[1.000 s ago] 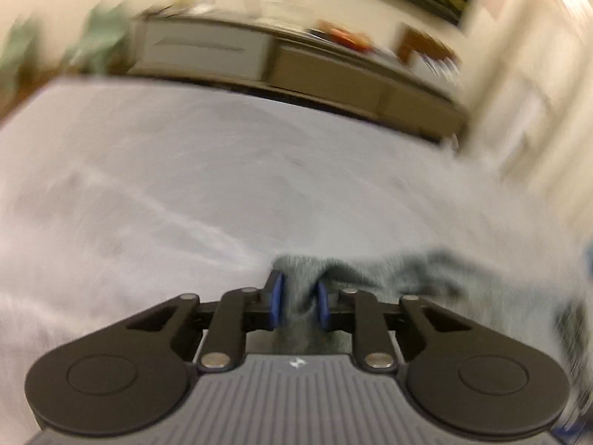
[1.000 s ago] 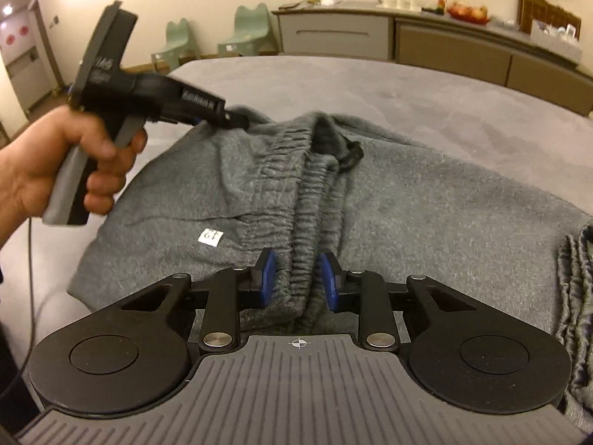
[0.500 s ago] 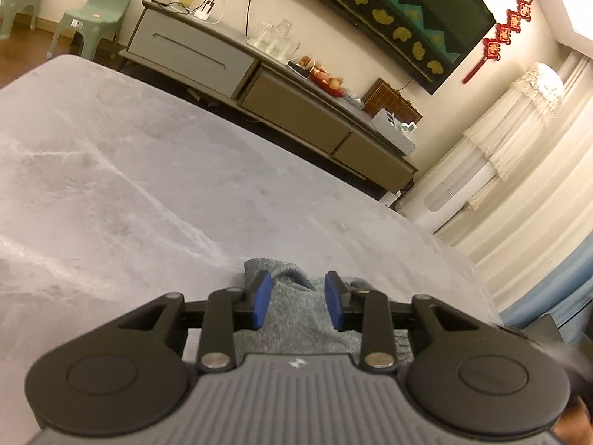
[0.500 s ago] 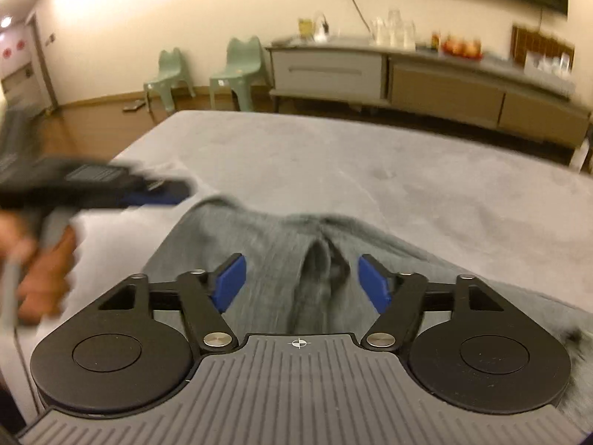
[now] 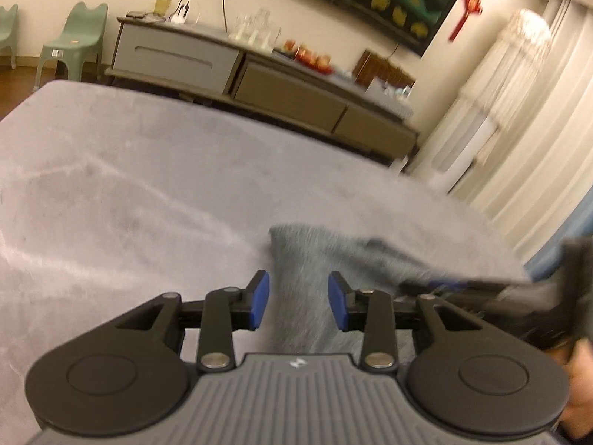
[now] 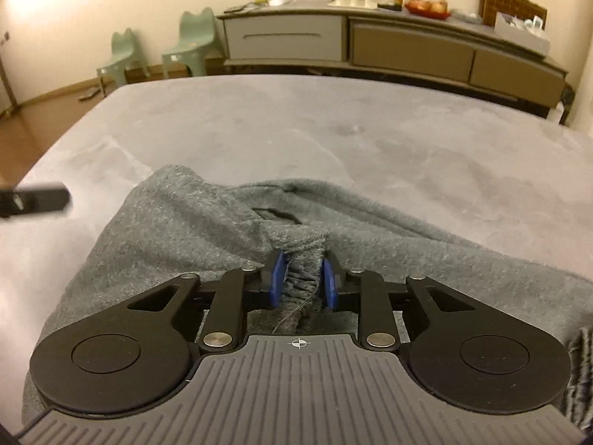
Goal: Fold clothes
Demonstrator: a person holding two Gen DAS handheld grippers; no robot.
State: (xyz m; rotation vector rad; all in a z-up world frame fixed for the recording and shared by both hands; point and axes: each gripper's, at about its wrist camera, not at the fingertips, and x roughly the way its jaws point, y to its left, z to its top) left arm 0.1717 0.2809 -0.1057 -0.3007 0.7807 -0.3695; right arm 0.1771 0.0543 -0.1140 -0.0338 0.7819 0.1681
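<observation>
Blue pads of my right gripper [image 6: 299, 278] have just been closing and now pinch a bunched, ribbed fold of the grey sweatpants [image 6: 185, 230]. From that pinch the fleecy cloth spreads away to both sides and ahead of the fingers, rumpled, with a dark slit-like opening just beyond them. It lies on the pale grey bed [image 6: 333, 122]. My left gripper [image 5: 298, 302] has just been opening; its pads stand apart with a corner of the same cloth [image 5: 307, 259] between them, not pressed. Beyond the bed stand a long low cabinet [image 6: 407, 44] and green chairs [image 6: 192, 40].
</observation>
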